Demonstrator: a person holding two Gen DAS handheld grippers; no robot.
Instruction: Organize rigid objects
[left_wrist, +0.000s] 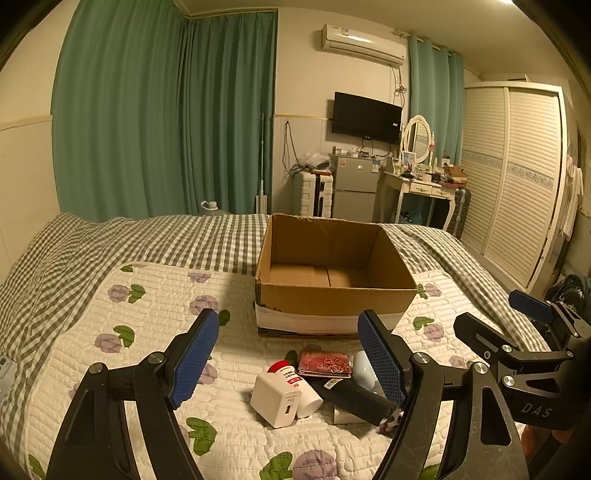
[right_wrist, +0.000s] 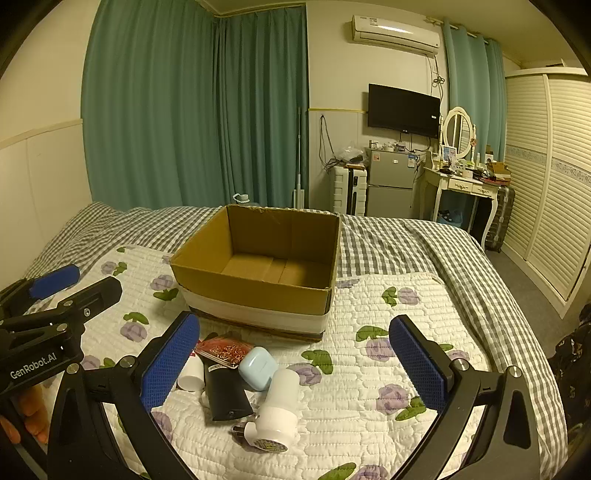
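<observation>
The left gripper (left_wrist: 288, 354) hangs over the quilt (left_wrist: 159, 295) on the bed, jaws wide apart and holding nothing — its blue pads (left_wrist: 194, 358) touch none of the pile. Between them lie a white charger (left_wrist: 275, 400), a red-capped bottle (left_wrist: 295, 384), a red card (left_wrist: 325, 363) and a black case (left_wrist: 351, 398). Behind stands the open box (left_wrist: 332, 295). The right gripper (right_wrist: 295, 358) is likewise spread wide and empty, above an earbud case (right_wrist: 257, 367) and a white plug (right_wrist: 277, 413).

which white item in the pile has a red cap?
The bottle, lying on its side behind the white charger; the charger is a capless cube with a USB port.
</observation>
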